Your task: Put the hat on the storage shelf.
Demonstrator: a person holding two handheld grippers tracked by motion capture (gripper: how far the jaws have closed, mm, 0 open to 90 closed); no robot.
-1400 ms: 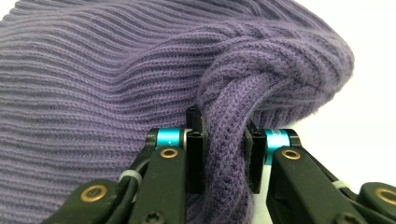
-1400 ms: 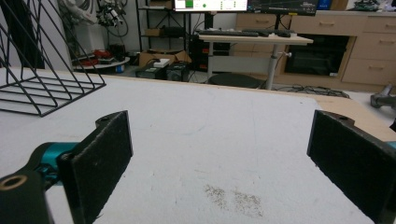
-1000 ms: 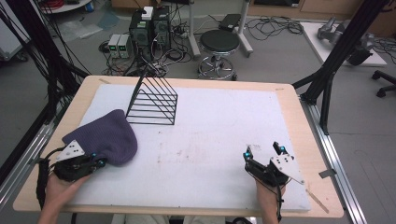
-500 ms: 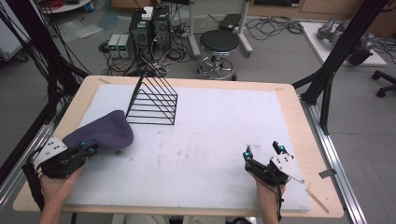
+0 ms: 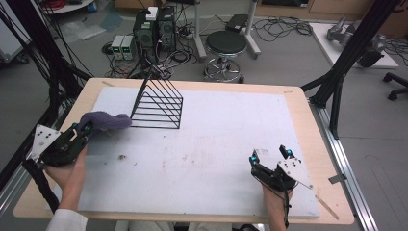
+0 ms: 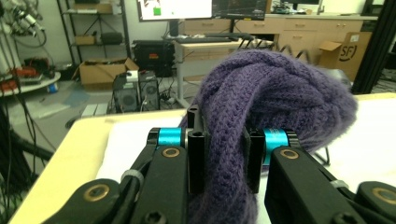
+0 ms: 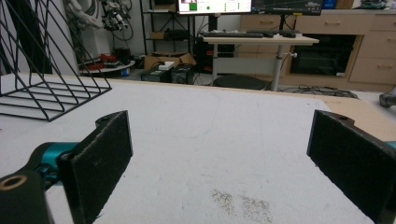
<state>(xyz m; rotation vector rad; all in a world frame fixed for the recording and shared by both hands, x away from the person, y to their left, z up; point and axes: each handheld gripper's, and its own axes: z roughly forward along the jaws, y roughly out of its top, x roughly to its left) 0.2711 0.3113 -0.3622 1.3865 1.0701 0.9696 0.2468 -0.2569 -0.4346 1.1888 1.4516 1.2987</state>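
Note:
A purple knitted cloth (image 5: pixel 103 120) hangs bunched above the table's left side, lifted off the white mat (image 5: pixel 216 144). My left gripper (image 5: pixel 82 131) is shut on it. In the left gripper view the knit (image 6: pixel 261 93) is pinched between the two black jaws and bulges up beyond my left gripper (image 6: pixel 224 158). My right gripper (image 5: pixel 269 155) rests near the front right of the mat, open, nothing between its pads (image 7: pixel 100 154). A black wire rack (image 5: pixel 156 103) stands at the back left, just right of the cloth, and also appears as the rack (image 7: pixel 42 88) in the right gripper view.
Small dark crumbs (image 5: pixel 121 156) lie on the mat near the left hand. The wooden table edge (image 5: pixel 327 144) frames the mat. A round stool (image 5: pixel 226 45), computer boxes (image 5: pixel 154 26) and cables sit on the floor behind the table.
My left gripper has risen and pulled left with the purple cloth, which went from lying spread on the mat to hanging bunched in the air. My right gripper has stayed put.

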